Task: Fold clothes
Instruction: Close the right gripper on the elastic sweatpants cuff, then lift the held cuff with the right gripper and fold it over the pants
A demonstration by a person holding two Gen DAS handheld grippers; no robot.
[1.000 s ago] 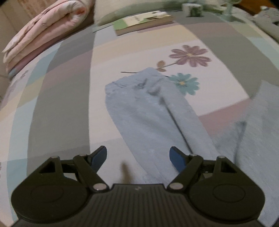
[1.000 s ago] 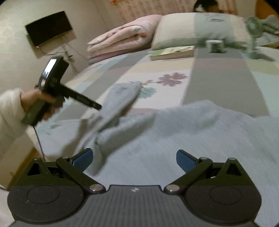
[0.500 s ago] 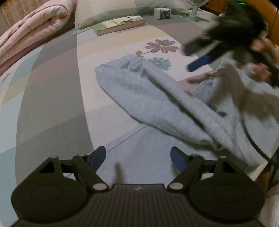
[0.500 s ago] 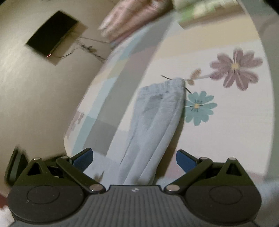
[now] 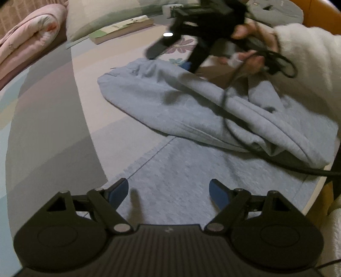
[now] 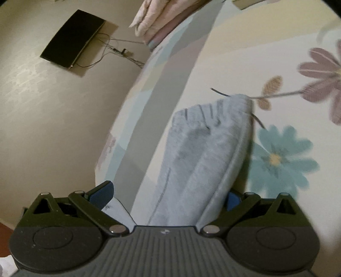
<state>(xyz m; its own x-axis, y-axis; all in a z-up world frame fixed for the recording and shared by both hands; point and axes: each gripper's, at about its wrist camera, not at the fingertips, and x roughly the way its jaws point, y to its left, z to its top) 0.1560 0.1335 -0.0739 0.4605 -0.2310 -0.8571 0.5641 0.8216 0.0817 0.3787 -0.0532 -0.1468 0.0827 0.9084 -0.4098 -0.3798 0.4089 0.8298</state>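
Light blue-grey sweatpants (image 5: 170, 102) lie rumpled on the patterned bedsheet (image 5: 53, 117). One leg stretches toward the flower print, and a flat part of the pants spreads under my left gripper (image 5: 168, 192). That gripper is open and hovers low over the fabric with nothing between its fingers. A hand in a white sleeve (image 5: 302, 55) holds my right gripper (image 5: 170, 58) over the far part of the leg. In the right wrist view the leg (image 6: 202, 153) runs between the open fingers of the right gripper (image 6: 168, 196). The fabric covers most of the right pad (image 6: 233, 199).
A folded pink duvet (image 5: 27, 49), a pillow (image 5: 102, 15) and a book (image 5: 123, 27) sit at the head of the bed. A black cable (image 5: 234, 119) trails across the pants. The bed's edge (image 5: 319, 187) is close on the right. A television (image 6: 72, 40) hangs on the wall.
The right gripper has dropped down onto the pant leg, and the fabric now lies between its fingers. The left gripper has pulled back and now sits low over the flat part of the pants.
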